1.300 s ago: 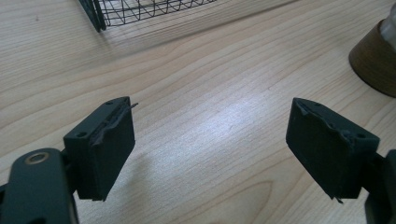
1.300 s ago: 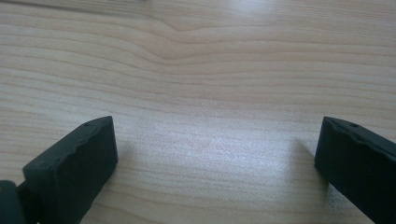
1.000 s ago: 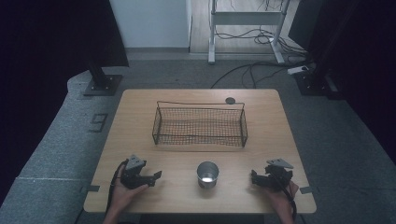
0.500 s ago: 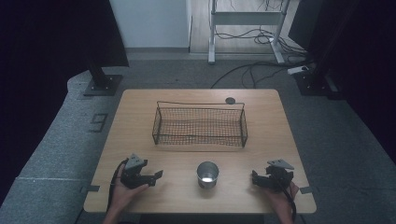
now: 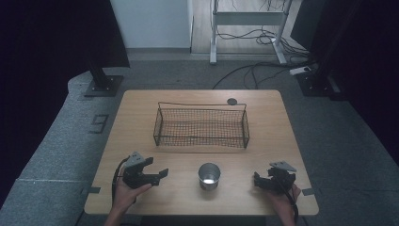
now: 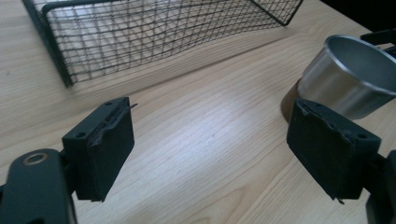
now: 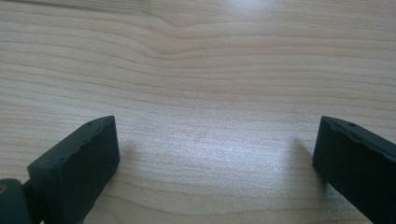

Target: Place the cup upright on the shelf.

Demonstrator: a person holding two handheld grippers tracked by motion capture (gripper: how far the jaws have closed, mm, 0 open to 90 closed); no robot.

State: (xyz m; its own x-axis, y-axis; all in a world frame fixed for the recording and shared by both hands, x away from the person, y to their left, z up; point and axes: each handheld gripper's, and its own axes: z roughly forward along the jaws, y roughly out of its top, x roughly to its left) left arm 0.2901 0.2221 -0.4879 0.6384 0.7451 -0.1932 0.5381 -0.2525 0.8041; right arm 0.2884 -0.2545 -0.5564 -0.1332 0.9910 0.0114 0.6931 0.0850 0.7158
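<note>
Nearest the front edge of the tabletop, the metal cup stands upright and untouched, and serves here as the landmark. Left of the cup, the left hand-held gripper rests low over the wood, released, its jaws spread wide and pointing toward the cup; in the left gripper view the cup sits just beyond the jaw on that picture's right, close to it but apart from it, with nothing between the two jaws except bare wood. Right of the cup, at a similar distance, the right hand-held gripper is likewise released, jaws wide apart, and the right gripper view looks down on plain wood grain with nothing grasped. Beyond the cup, toward the far side, the black wire mesh basket stands empty and well apart from it. Farther still, just past the basket's far right corner, a small dark round disc lies flat on the wood. Judged from this arrangement, the likely step is a grasp of the cup by the left hand-held gripper. The chief risk is that one jaw strikes the smooth, light wall before the cup is centred between them, which would push or tip it; a pinch high on the thin flared rim could also let it slip.
</note>
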